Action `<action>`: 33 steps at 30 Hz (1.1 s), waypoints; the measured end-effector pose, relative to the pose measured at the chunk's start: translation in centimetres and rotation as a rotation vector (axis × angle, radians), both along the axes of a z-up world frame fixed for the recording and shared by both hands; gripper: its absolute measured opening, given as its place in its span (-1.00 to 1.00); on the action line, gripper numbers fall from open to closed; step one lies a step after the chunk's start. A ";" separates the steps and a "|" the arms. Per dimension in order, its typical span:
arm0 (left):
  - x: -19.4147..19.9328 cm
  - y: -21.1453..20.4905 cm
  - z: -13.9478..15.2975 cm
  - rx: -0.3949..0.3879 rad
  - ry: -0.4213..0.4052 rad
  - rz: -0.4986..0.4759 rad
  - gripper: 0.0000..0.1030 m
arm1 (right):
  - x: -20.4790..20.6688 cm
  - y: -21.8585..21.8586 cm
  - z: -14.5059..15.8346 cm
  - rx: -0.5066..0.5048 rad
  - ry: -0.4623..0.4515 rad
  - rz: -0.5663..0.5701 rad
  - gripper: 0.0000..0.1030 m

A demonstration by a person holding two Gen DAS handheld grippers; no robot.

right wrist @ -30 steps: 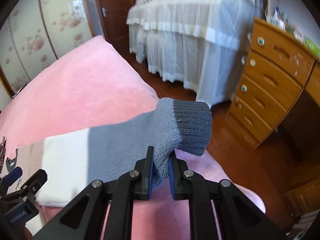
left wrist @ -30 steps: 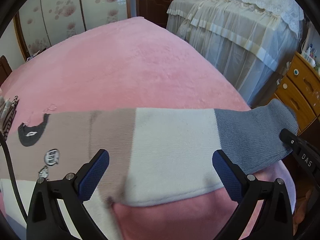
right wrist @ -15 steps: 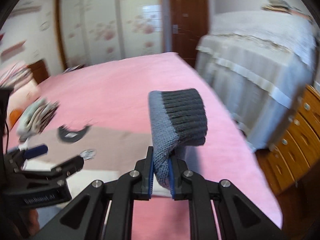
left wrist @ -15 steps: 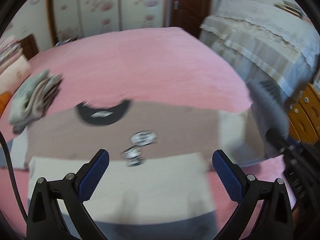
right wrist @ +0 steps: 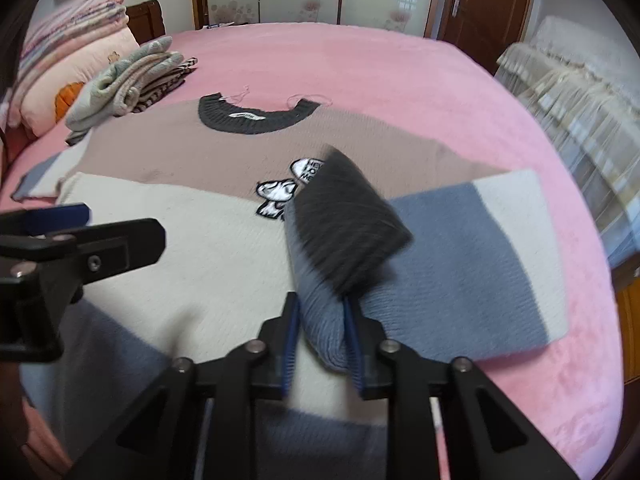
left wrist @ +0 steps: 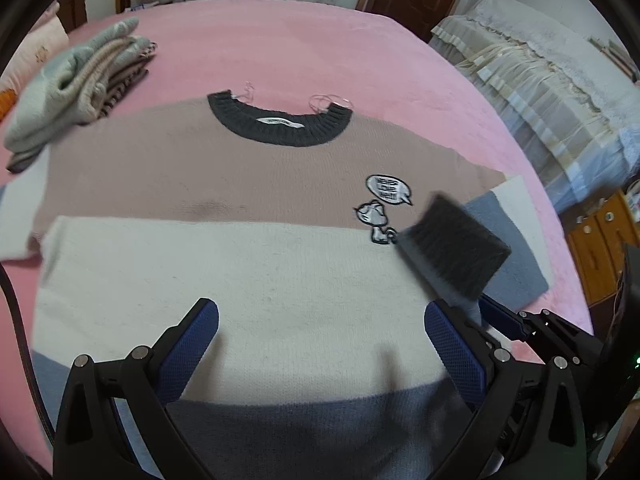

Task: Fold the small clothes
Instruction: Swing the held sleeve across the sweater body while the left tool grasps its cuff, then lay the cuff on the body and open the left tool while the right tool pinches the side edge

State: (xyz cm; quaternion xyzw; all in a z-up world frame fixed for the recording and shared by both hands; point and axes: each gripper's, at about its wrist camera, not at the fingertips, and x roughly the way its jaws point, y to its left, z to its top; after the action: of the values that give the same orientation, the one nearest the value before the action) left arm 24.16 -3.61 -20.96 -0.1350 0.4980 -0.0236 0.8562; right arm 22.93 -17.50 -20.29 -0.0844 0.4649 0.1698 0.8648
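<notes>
A small sweater point(left wrist: 240, 264) with pink-brown, cream and grey-blue bands lies flat on the pink bed point(left wrist: 320, 48), its dark collar point(left wrist: 280, 128) at the far side. Its right sleeve point(right wrist: 460, 256) is folded inward across the body. The sleeve's dark cuff point(right wrist: 348, 224) stands up, blurred. My right gripper point(right wrist: 322, 316) grips the grey-blue sleeve end just below the cuff; its jaws are opening, and the fabric still fills the gap and touches both pads. My left gripper point(left wrist: 320, 308) hovers wide open over the cream band with nothing between its fingers.
A stack of folded knitwear point(left wrist: 80, 92) lies at the far left of the bed, beside pillows and blankets point(right wrist: 72, 60). A second bed with a lace cover point(left wrist: 540, 80) and a wooden dresser point(left wrist: 600, 248) stand to the right, past the bed's edge.
Both grippers swung from the bed's right edge to over the sweater's body. The right one carried the sleeve across and folded it inward, and its jaws have widened slightly.
</notes>
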 end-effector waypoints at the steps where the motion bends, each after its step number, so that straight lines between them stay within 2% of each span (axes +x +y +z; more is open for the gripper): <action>1: 0.0 -0.2 0.0 -0.014 -0.001 -0.006 0.98 | -0.2 -0.4 0.1 0.013 -0.001 0.000 -0.29; 2: 0.0 -0.4 0.1 -0.032 -0.005 -0.016 0.98 | -0.5 -0.7 0.4 0.026 -0.005 0.000 -0.09; 4: 0.2 -0.8 0.1 -0.059 -0.009 -0.040 0.98 | -1.0 -1.3 1.2 0.046 -0.023 0.004 0.08; 10: 0.8 -2.1 -1.1 -0.135 0.044 -0.127 0.97 | -2.6 -2.2 2.3 0.025 -0.055 0.010 0.09; 13: 0.9 -2.2 -2.4 -0.215 0.094 -0.131 0.85 | -3.3 -3.4 2.1 0.033 -0.038 -0.011 0.09; 14: 1.0 -2.1 -2.9 -0.273 0.116 -0.125 0.79 | -3.5 -3.8 2.0 0.037 -0.031 -0.023 0.09; 20: 2.0 -2.0 -4.4 -0.480 0.124 -0.076 0.58 | -4.3 -5.9 1.2 0.045 -0.004 -0.076 0.09; 22: 2.7 -2.2 -5.0 -0.546 0.131 -0.059 0.43 | -4.2 -6.4 0.9 0.053 0.007 -0.095 0.09; 24: 3.6 -2.5 -5.8 -0.607 0.156 -0.036 0.12 | -4.1 -6.8 0.9 0.060 0.009 -0.108 0.09; 25: 4.1 -2.7 -6.3 -0.633 0.175 -0.018 0.04 | -4.1 -7.0 0.9 0.063 0.009 -0.114 0.09; 26: 4.5 -3.0 -6.6 -0.646 0.182 -0.007 -0.18 | -4.0 -7.1 0.9 0.065 0.009 -0.119 0.09; 27: 4.8 -3.3 -6.9 -0.647 0.188 -0.004 -0.52 | -3.9 -7.2 0.9 0.066 0.008 -0.126 0.09; 28: 5.1 -3.6 -7.1 -0.641 0.196 -0.001 -0.77 | -3.8 -7.3 1.0 0.068 0.006 -0.132 0.09; 30: 5.6 -4.2 -6.7 -0.570 0.194 0.006 -0.85 | -3.6 -7.6 1.2 0.071 0.001 -0.142 0.09; 31: 5.7 -4.4 -5.8 -0.523 0.162 -0.005 -0.85 | -3.6 -7.8 1.3 0.069 -0.005 -0.147 0.09; 33: 5.7 -4.8 -2.3 -0.372 0.044 -0.063 -0.86 | -3.4 -8.0 1.7 0.054 -0.023 -0.156 0.09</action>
State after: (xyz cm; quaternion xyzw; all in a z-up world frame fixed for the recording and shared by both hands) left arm 29.83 -8.42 -23.27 -0.2760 0.5077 -0.1390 0.8042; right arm 19.50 -25.54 -18.58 -0.0263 0.4554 0.1134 0.8827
